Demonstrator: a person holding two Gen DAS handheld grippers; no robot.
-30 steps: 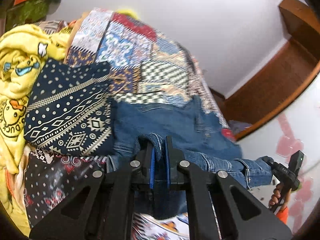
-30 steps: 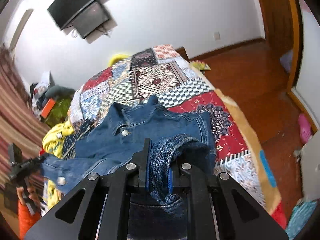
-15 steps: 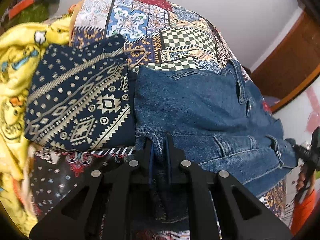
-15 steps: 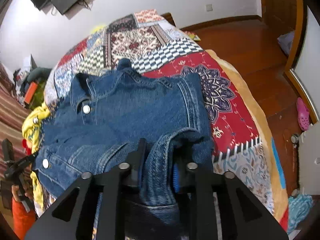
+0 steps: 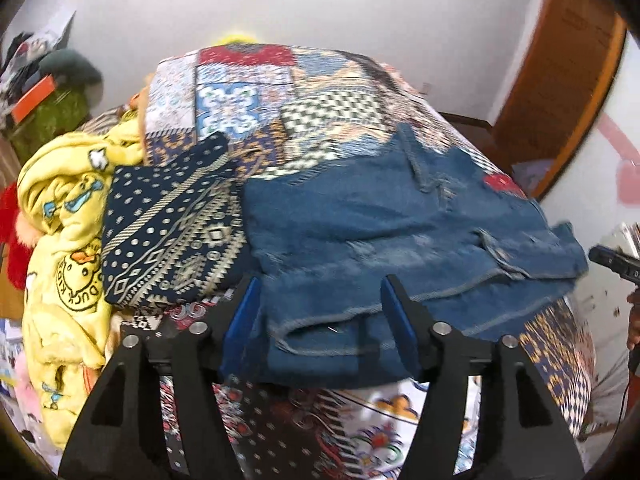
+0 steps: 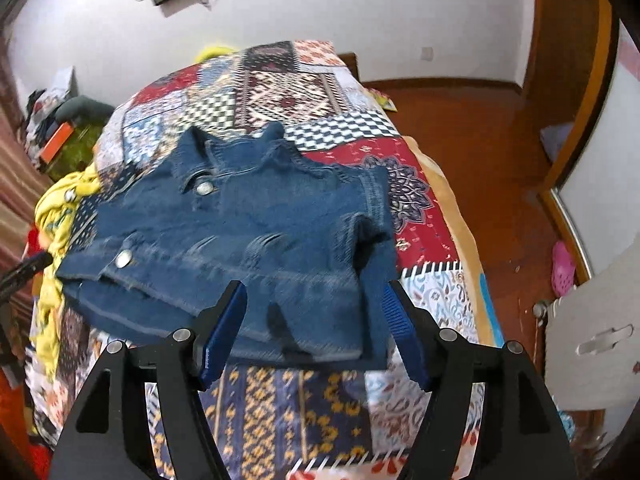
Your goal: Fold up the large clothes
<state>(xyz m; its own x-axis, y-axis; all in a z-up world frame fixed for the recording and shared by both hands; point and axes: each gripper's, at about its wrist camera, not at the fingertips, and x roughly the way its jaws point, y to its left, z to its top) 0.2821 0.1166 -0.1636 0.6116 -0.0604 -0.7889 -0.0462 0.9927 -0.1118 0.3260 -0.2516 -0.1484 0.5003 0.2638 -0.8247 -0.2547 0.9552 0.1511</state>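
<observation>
Both grippers' jaws have just been opening and now stand apart, nothing clamped. Left gripper (image 5: pixel 320 304): blue pads spread either side of the jacket (image 5: pixel 400 240) hem, denim between them but not pressed. Right gripper (image 6: pixel 314 312): same, pads wide, the jacket's near edge lies between them, loose. Jacket lies folded on the bed (image 6: pixel 280 84), on the patchwork quilt, collar and buttons toward the far side in the right view. Just beside it in the left view, a folded navy patterned cloth (image 5: pixel 172 232), touching the jacket's edge; past that a yellow blanket (image 5: pixel 60 220). Both views motion-blurred.
</observation>
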